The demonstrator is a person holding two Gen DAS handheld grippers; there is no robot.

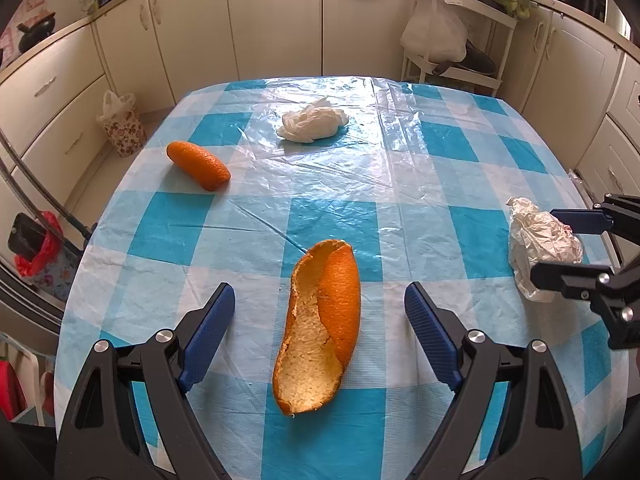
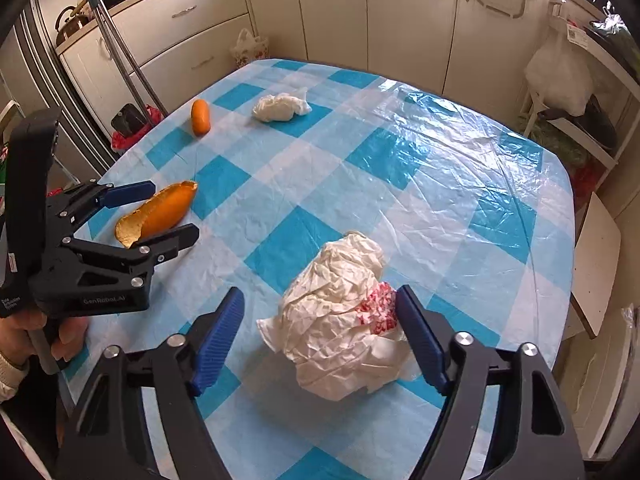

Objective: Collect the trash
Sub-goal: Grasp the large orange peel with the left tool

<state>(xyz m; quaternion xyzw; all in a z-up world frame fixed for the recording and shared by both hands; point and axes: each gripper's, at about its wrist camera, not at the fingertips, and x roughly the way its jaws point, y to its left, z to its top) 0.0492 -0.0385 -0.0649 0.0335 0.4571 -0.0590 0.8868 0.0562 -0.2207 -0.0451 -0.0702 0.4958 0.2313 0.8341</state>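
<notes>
While the left gripper (image 1: pixel 319 316) hovers, fingers spread around a long orange peel (image 1: pixel 318 330), the right gripper (image 2: pixel 320 334) straddles crumpled paper (image 2: pixel 340 320) unclamped; another peel (image 1: pixel 198 165) and a tissue wad (image 1: pixel 312 122) lie farther across the table (image 1: pixel 400 200).

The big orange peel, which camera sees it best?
The left wrist view: the large orange peel lies close, between the open left gripper's fingers, showing its pale inside. In the right wrist view it is small, off to the left, partly hidden by that gripper.
</notes>
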